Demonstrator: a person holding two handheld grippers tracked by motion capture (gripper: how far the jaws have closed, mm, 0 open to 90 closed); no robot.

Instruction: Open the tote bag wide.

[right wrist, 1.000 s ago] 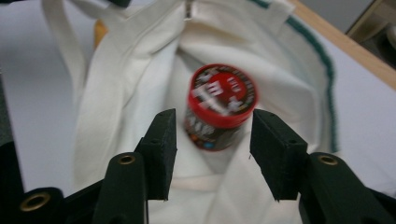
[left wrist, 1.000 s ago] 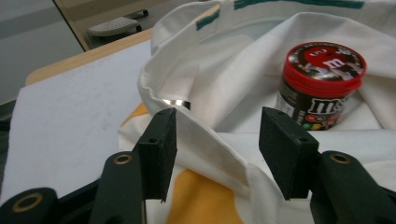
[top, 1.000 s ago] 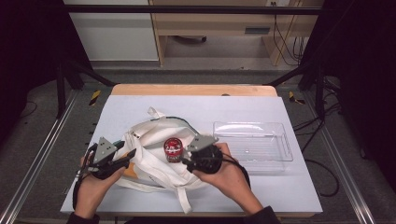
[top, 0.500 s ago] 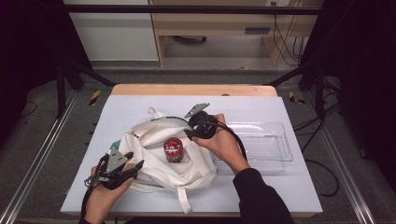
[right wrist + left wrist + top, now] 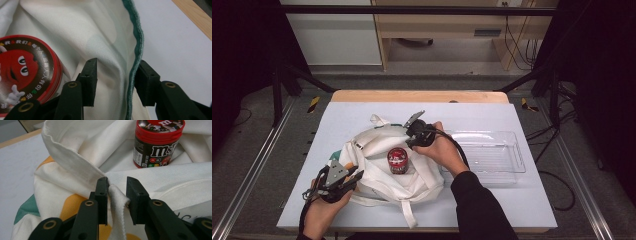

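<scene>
Moving since a sec ago, right hand-held gripper (image 5: pixel 408 131) went from near edge of white bag (image 5: pixel 382 160) to its far rim; jaws have been closing, now straddle green-edged rim (image 5: pixel 136 62), one pad touching, gap on inner side. Left hand-held gripper (image 5: pixel 354 177) barely shifted at bag's near-left corner; jaws have been closing, strap (image 5: pixel 117 202) betw. them, not clearly pinched. Candy jar (image 5: pixel 398 160) upright on bag, mid table (image 5: pixel 532 210). Both forearms reach in from below, right stretched further.
</scene>
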